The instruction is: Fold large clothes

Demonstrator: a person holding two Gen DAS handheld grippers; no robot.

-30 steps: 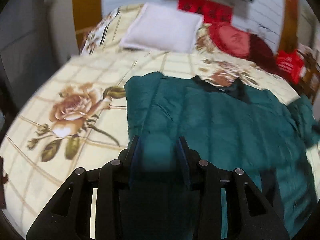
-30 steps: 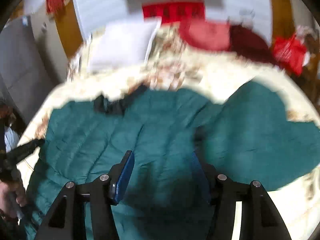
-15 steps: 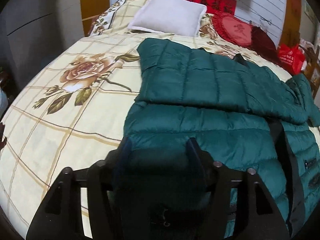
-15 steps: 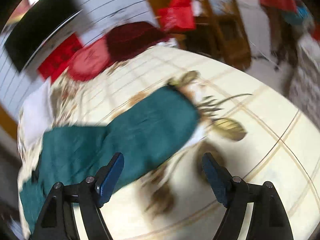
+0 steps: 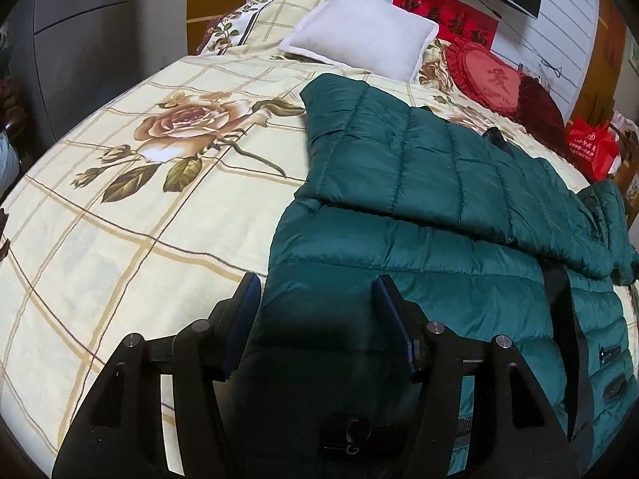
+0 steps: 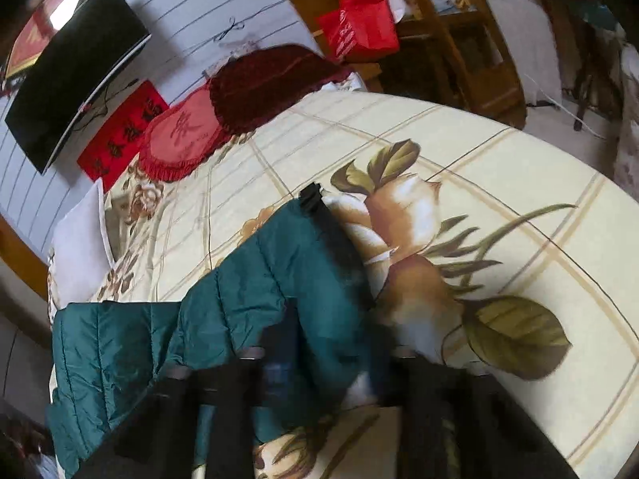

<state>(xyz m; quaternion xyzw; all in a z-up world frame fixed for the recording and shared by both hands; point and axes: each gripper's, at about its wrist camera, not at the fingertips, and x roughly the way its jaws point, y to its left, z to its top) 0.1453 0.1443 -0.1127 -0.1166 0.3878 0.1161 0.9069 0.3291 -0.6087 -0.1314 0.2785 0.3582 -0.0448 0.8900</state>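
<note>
Both open tongs, left and right, straddle the green jacket.

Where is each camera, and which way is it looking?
Left wrist: sits on the left gripper, low over the bed, looking toward the white pillow across the green puffer jacket; its own two fingers show.
Right wrist: sits on the right gripper, tilted, looking over the jacket's sleeve toward the wooden shelf; fingers blurred.
Shared: jacket, pillow, heart cushion, red bag.

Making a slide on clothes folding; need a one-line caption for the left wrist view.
Left gripper open over a green puffer jacket, one sleeve folded across it, on a floral bedspread.
</note>
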